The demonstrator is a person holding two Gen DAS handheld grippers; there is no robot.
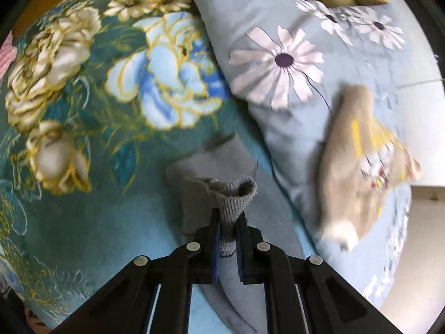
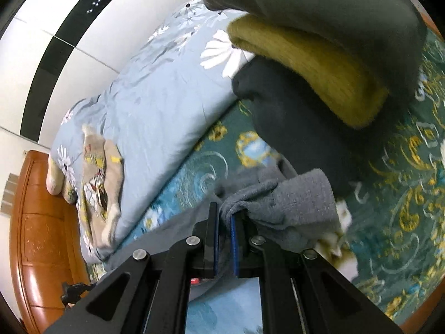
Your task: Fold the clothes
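A grey knit garment (image 1: 219, 172) lies over the teal floral bedspread (image 1: 83, 89). My left gripper (image 1: 228, 217) is shut on its ribbed cuff (image 1: 233, 194), which sticks up between the fingers. In the right wrist view my right gripper (image 2: 224, 211) is shut on another part of the same grey garment (image 2: 292, 203), which bunches to the right of the fingers. The rest of the garment hangs below both grippers, out of sight.
A light blue daisy-print pillow (image 1: 278, 64) lies right of the garment with a beige printed cloth (image 1: 358, 156) on it. A stack of folded clothes, grey (image 2: 319, 2), mustard (image 2: 306, 64) and black (image 2: 292, 117), sits ahead of my right gripper. A wooden headboard (image 2: 36, 222) is at left.
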